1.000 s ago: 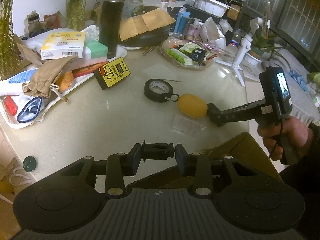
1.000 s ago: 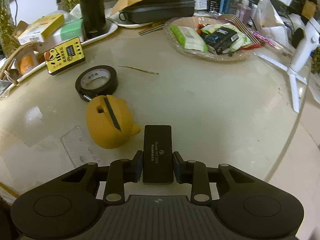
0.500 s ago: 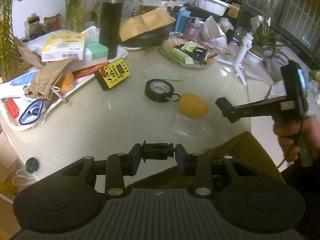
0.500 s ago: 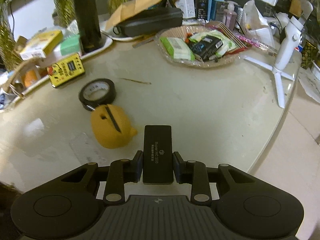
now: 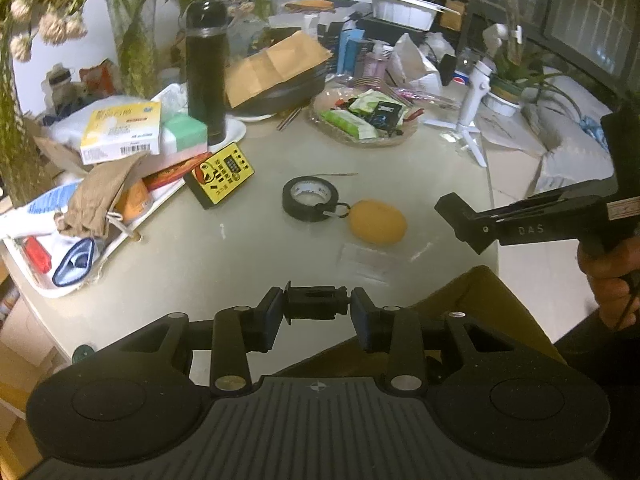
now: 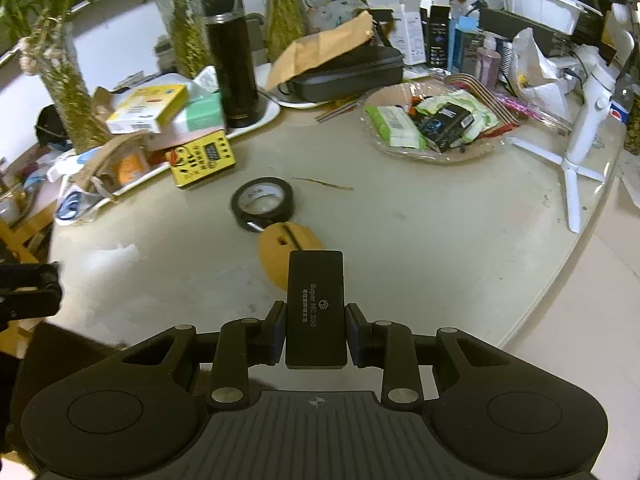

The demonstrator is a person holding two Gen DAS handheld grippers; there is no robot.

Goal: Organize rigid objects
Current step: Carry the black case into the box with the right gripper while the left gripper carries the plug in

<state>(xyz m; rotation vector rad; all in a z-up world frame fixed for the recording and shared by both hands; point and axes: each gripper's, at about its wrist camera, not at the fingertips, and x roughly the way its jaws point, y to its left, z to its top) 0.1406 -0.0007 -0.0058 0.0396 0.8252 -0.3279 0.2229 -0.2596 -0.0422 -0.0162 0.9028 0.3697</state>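
Observation:
My left gripper [image 5: 318, 307] is shut on a small black mount piece [image 5: 316, 302], held above the table's near edge. My right gripper [image 6: 316, 330] is shut on a flat black rectangular device [image 6: 316, 306] and shows from the side in the left wrist view [image 5: 460, 218], raised above the table's right edge. On the table lie a yellow rubber pouch [image 5: 378, 222] [image 6: 276, 254] clipped to a black tape roll [image 5: 310, 198] [image 6: 262, 202], and a yellow box with a cartoon print [image 5: 220, 176] [image 6: 202, 158].
A white tray [image 5: 236, 130] at the left holds a black flask [image 5: 206, 70], boxes and a cloth bag. A shallow dish of packets [image 5: 364, 120] and a white tripod gimbal [image 5: 474, 110] stand at the back right. A brown cardboard box [image 5: 476, 300] sits below the near edge.
My right gripper has lifted and drawn back to the right, away from the yellow pouch, still holding the black device. The left gripper has risen slightly with the mount piece.

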